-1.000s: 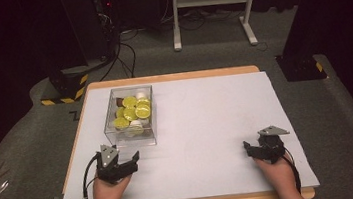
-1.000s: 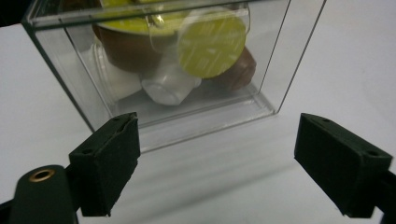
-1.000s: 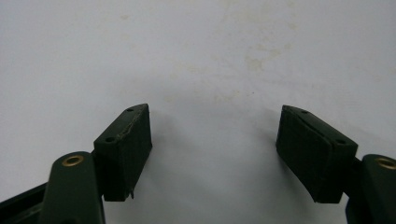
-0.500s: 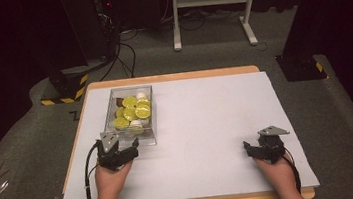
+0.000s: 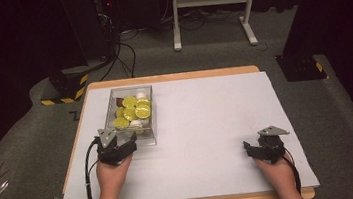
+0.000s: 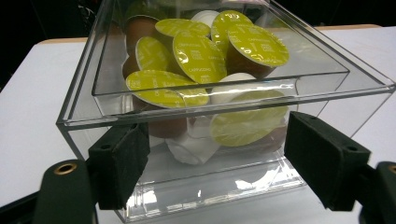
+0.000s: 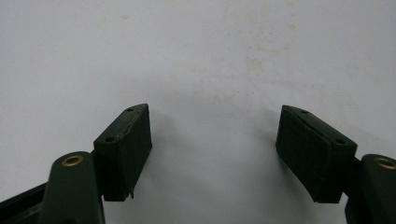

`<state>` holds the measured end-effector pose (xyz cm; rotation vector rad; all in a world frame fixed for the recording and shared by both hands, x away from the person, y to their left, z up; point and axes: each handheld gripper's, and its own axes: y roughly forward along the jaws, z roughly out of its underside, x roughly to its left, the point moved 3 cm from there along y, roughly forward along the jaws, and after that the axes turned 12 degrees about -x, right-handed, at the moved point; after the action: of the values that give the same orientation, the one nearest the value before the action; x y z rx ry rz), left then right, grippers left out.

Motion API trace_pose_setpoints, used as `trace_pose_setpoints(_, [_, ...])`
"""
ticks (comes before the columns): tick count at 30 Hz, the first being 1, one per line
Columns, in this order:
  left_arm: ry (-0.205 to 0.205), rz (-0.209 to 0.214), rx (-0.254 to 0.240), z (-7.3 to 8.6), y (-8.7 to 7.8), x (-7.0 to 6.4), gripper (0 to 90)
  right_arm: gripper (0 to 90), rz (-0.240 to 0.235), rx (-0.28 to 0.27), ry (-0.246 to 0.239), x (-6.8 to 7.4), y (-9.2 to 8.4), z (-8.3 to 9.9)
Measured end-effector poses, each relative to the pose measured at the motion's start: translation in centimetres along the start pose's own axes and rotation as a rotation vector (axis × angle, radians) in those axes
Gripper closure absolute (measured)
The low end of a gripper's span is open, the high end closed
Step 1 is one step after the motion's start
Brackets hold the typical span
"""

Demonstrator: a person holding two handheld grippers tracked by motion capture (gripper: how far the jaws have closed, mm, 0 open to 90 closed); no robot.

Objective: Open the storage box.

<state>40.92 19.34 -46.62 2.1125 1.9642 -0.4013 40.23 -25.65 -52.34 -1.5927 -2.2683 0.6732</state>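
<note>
- Since the earlier frames the left gripper (image 5: pixel 119 147) has crept up the frame, from the lower left toward the box (image 5: pixel 133 115); the right gripper (image 5: pixel 263 146) has stayed at the lower right.
- In the high view the box, clear plastic and holding yellow-lidded pods (image 5: pixel 131 109), sits in the upper left of the table (image 5: pixel 207 126), just above the left gripper.
- In the left gripper view the jaws are spread wide, one to each side of the box's near wall (image 6: pixel 224 140); whether the pads (image 6: pixel 119 163) touch it cannot be told.
- Pods (image 6: pixel 201 56) are heaped inside, green-yellow foil lids up, with brown and white cups among them.
- Right gripper (image 7: pixel 215 154): jaws wide apart over bare white surface, nothing between them.
- Open white tabletop fills the middle and right of the high view, between box and right gripper.
- The box's left wall lies near the left edge of the white surface; a wooden rim borders the table.
</note>
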Motion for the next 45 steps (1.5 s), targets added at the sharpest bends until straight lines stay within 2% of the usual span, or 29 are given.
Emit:
trace_pose_setpoints(7, [0.003,-0.023,-0.018,0.1,0.4,0.2,26.2,26.6,0.0,0.0,0.0,0.0,0.0,0.0])
trace_pose_setpoints(9, [0.003,-0.021,-0.017,0.1,0.4,0.2,26.4,26.6,0.0,0.0,0.0,0.0,0.0,0.0])
trace_pose_setpoints(16, [-0.034,-0.007,-0.016,0.1,0.4,-0.1,31.2,26.6,0.0,-0.001,0.0,0.0,0.0,0.0])
trace_pose_setpoints(25, [-0.041,0.004,-0.029,0.4,0.4,-0.8,33.6,26.7,0.001,-0.001,-0.001,0.0,0.0,0.0])
trace_pose_setpoints(34, [-0.043,0.01,-0.032,0.5,0.2,-0.9,36.8,26.7,0.001,-0.001,-0.001,0.0,0.0,0.0])
trace_pose_setpoints(37, [-0.044,-0.002,-0.049,0.4,0.2,-0.6,37.0,26.7,0.001,-0.001,-0.002,0.0,0.0,0.0])
trace_pose_setpoints(40, [-0.038,0.003,-0.045,0.4,0.1,-0.6,36.9,26.7,0.001,-0.001,-0.002,0.0,0.0,0.0])
trace_pose_setpoints(45, [-0.03,-0.006,-0.055,0.7,0.2,-1.3,32.6,26.8,0.001,-0.001,-0.002,0.0,0.0,0.0])
